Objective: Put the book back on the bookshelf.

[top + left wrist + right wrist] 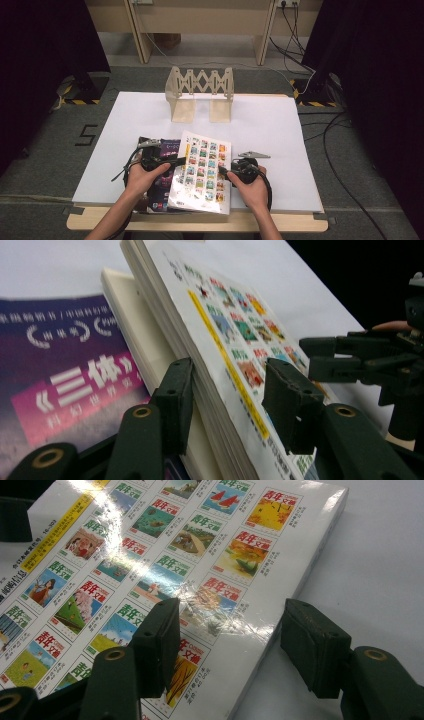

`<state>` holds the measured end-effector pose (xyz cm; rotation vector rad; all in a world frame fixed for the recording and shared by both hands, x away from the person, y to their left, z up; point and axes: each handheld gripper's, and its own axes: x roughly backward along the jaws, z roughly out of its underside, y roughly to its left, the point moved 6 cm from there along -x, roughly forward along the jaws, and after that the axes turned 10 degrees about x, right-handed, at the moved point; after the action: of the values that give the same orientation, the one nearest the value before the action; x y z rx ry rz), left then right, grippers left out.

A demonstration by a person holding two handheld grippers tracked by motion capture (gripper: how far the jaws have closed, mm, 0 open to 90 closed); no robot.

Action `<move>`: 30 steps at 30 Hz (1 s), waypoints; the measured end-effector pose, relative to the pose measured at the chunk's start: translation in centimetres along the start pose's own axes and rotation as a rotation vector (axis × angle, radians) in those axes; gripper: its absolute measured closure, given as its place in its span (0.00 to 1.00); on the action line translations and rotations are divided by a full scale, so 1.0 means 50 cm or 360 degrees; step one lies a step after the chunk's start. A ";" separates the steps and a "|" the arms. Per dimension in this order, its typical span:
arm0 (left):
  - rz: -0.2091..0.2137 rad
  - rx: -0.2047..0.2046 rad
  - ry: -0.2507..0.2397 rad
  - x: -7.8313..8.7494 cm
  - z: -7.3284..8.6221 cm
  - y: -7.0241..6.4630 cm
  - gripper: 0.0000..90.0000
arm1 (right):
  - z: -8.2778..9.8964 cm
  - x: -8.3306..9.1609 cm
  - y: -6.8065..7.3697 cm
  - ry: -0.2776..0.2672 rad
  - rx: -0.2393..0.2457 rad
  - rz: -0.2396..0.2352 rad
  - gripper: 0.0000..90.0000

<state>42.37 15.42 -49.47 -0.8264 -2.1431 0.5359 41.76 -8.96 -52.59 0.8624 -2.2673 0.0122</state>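
Note:
A thick white-covered book [200,170] [225,325] [165,555], printed with several small magazine covers, lies tilted over a dark purple book [167,150] [75,380]. My left gripper [182,161] [227,395] straddles the white book's left edge. One jaw sits under the page block and the other stands just off the cover. My right gripper [222,172] [230,635] is open at the book's right edge, one jaw above the cover and one above the white sheet. The left gripper view also shows the right gripper [325,355] beyond the book.
A wooden folding rack [200,95] stands at the back of the white sheet [280,130] that covers the table. The table's wooden front edge [200,222] runs just below the books. Cables [345,165] trail on the floor at the right.

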 end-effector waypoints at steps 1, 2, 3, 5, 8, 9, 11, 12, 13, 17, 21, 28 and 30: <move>0.0000 0.0000 0.0000 0.000 0.000 0.000 0.61 | 0.001 0.000 -0.001 -0.0011 0.0013 0.0000 0.46; 0.0026 0.0030 0.0022 0.003 0.009 0.000 0.61 | 0.001 -0.001 -0.002 -0.0020 0.0014 0.0000 0.46; 0.0026 0.0030 0.0022 0.003 0.009 0.000 0.61 | 0.001 -0.001 -0.002 -0.0020 0.0014 0.0000 0.46; 0.0044 0.0061 0.0034 0.006 0.016 -0.002 0.61 | 0.002 0.000 -0.001 -0.0021 0.0010 0.0000 0.46; 0.0068 0.0085 0.0094 0.002 0.028 -0.008 0.61 | 0.001 -0.001 -0.001 -0.0021 0.0016 0.0003 0.46; 0.0079 0.0092 0.0112 -0.004 0.035 -0.011 0.60 | 0.001 -0.001 -0.001 -0.0021 0.0016 0.0003 0.46; 0.0062 0.0050 0.0137 -0.015 0.043 -0.014 0.61 | 0.002 0.000 -0.001 -0.0022 0.0009 0.0004 0.46; 0.0059 0.0058 0.0142 -0.015 0.042 -0.012 0.61 | 0.002 0.000 -0.001 -0.0022 0.0009 0.0004 0.46; 0.0084 0.0106 0.0138 -0.015 0.038 -0.011 0.62 | 0.002 0.000 0.000 -0.0023 0.0004 0.0004 0.46; 0.0088 0.0152 0.0159 -0.016 0.037 -0.009 0.67 | 0.000 -0.001 0.000 -0.0007 0.0016 0.0003 0.46; 0.0198 0.0272 0.0199 -0.010 0.023 -0.005 0.81 | -0.002 -0.001 -0.001 0.0004 0.0036 -0.0003 0.45; 0.0238 0.0266 0.0174 -0.008 0.024 -0.003 0.86 | -0.005 -0.002 -0.002 0.0017 0.0065 -0.0029 0.42; 0.0234 0.0257 0.0161 -0.006 0.025 -0.001 0.86 | -0.007 -0.005 -0.003 0.0016 0.0077 -0.0045 0.42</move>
<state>41.54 15.02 -50.38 -0.9046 -1.9293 0.7177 42.19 -8.86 -52.54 0.9176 -2.2536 0.0587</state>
